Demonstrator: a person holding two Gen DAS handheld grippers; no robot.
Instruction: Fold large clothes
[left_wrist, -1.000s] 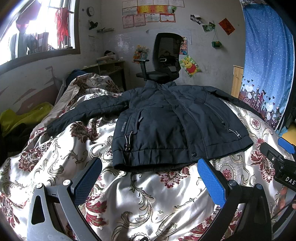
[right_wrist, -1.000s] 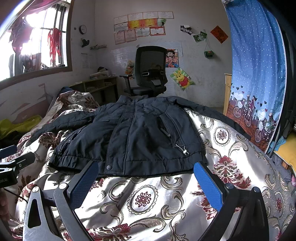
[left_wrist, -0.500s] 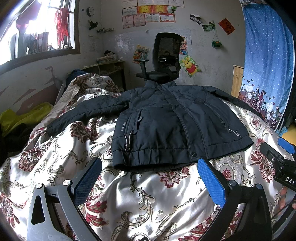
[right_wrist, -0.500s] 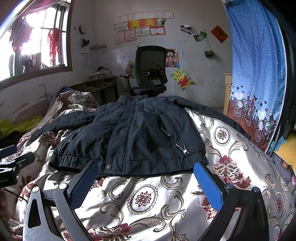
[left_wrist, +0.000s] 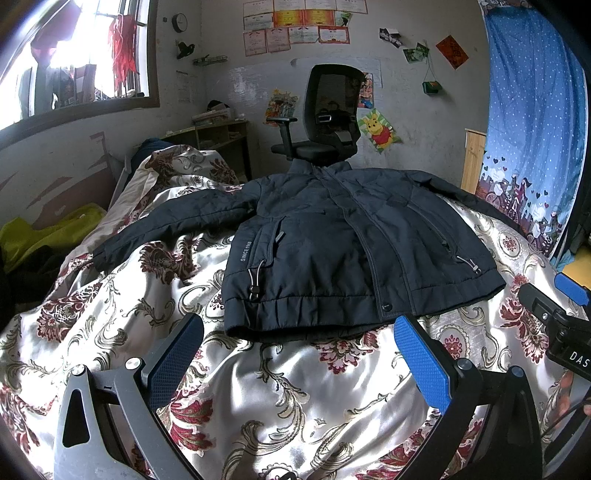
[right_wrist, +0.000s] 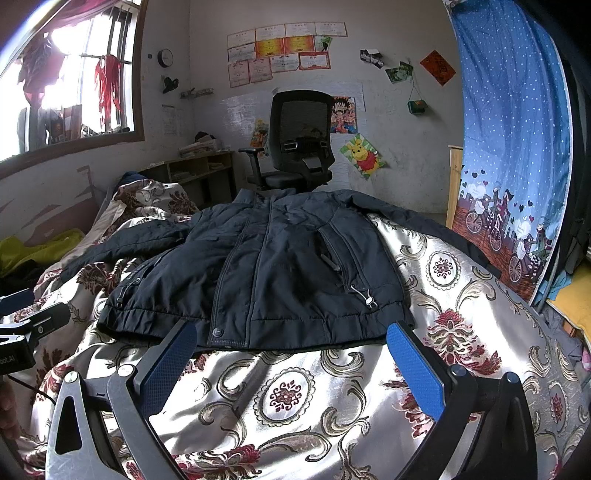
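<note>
While the dark navy padded jacket (left_wrist: 354, 251) lies flat on the floral satin bedspread (left_wrist: 295, 391), left gripper (left_wrist: 299, 354) and right gripper (right_wrist: 291, 354) hover level before its hem, jaws spread wide, empty

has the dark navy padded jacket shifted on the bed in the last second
No. The dark navy padded jacket keeps its place against the black mesh office chair behind its collar.

You see a dark navy padded jacket (left_wrist: 343, 258) lying front-up and zipped on the floral bed cover (left_wrist: 295, 387), hem toward you, collar at the far side, both sleeves spread outward.
</note>
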